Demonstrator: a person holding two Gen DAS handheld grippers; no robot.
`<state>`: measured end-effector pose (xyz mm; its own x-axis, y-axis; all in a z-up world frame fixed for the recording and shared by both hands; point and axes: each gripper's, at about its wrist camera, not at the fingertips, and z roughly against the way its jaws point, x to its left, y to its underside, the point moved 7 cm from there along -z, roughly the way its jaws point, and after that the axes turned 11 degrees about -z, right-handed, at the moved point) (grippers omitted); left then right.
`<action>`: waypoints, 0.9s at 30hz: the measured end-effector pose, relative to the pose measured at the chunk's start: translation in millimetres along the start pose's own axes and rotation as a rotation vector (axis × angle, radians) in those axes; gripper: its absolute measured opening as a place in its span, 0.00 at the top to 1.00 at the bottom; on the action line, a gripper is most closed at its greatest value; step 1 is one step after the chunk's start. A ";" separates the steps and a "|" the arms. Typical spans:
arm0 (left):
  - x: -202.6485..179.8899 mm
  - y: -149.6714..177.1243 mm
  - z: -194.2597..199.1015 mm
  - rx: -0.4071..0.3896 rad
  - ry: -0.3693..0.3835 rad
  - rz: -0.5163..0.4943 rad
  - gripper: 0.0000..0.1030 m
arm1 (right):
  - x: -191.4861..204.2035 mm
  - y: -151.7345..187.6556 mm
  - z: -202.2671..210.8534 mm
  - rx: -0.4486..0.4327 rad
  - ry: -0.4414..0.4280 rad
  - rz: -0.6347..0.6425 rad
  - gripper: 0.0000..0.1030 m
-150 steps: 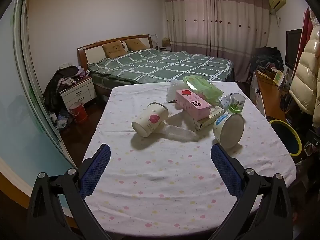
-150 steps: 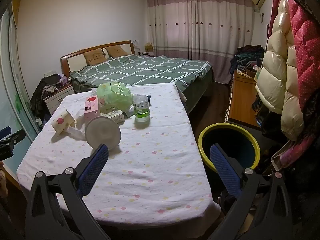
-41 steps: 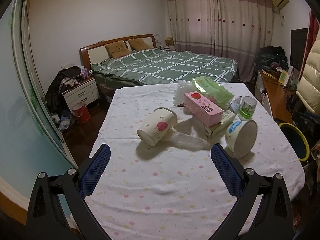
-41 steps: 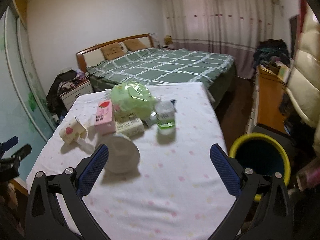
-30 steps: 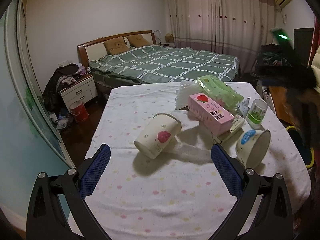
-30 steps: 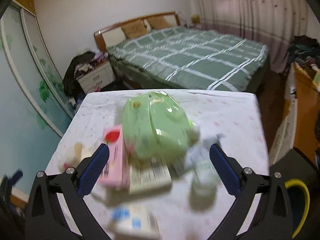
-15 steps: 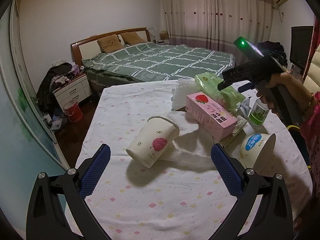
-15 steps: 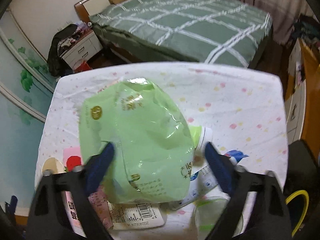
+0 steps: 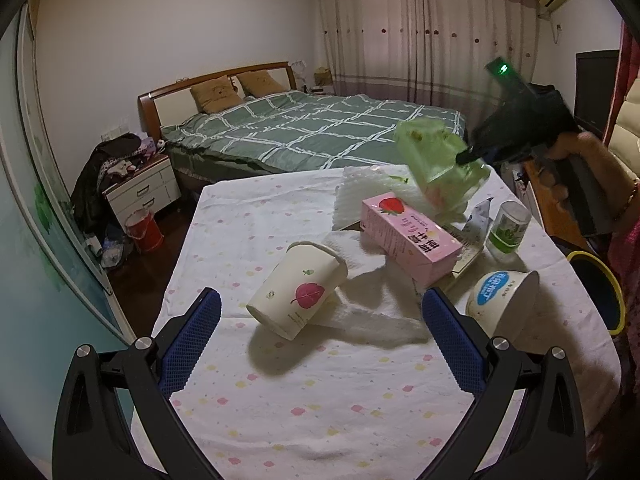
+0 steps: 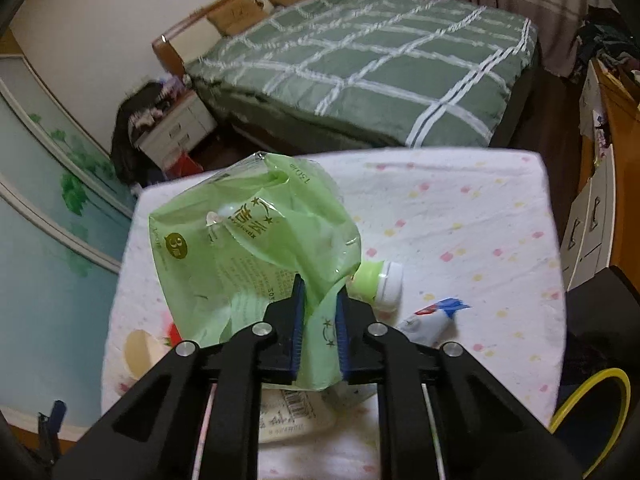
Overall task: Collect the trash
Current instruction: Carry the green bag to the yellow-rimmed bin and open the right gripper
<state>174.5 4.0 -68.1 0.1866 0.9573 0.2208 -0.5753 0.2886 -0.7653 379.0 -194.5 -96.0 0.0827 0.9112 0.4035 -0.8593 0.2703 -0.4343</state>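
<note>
Surface (image 9: pixel 280 408), spotted cloth: one green bag (image 10: pixel 256 248), one pink box (image 9: pixel 408 232), one paper cup (image 9: pixel 298 290) on its side, one white tub (image 9: pixel 500 298), one clear cup (image 9: pixel 508 230), one tube (image 10: pixel 434 316), one white-capped bottle (image 10: pixel 380 280). One yellow-rimmed bin (image 9: pixel 600 292) at right.

Right tool (image 10: pixel 319 312): tilted down, jaws just closed narrow on the bag, which is off the surface at far right. Left tool (image 9: pixel 320 336): wide, empty, hovering near the cup.
</note>
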 end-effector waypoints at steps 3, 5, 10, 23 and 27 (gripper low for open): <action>-6.1 -1.6 5.8 -0.011 0.011 -0.010 0.04 | -12.8 -1.6 37.6 -0.051 -0.032 -0.024 0.87; -13.4 -2.2 10.3 -0.020 0.024 -0.021 0.04 | -29.0 2.7 64.9 -0.081 -0.050 -0.046 0.87; -35.2 -1.2 17.2 -0.035 0.064 -0.048 0.04 | -100.4 35.7 124.9 -0.157 -0.015 -0.123 0.87; -118.6 -0.3 -0.2 -0.003 0.151 -0.163 0.04 | -330.1 157.1 142.9 -0.172 0.247 -0.480 0.85; -135.8 1.3 -11.4 0.025 0.149 -0.202 0.04 | -367.3 172.1 124.8 -0.145 0.292 -0.533 0.84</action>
<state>157.5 -125.8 -106.0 0.4143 0.8676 0.2750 -0.5332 0.4763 -0.6992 137.8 -521.4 -218.5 0.6335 0.6811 0.3671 -0.5859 0.7322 -0.3473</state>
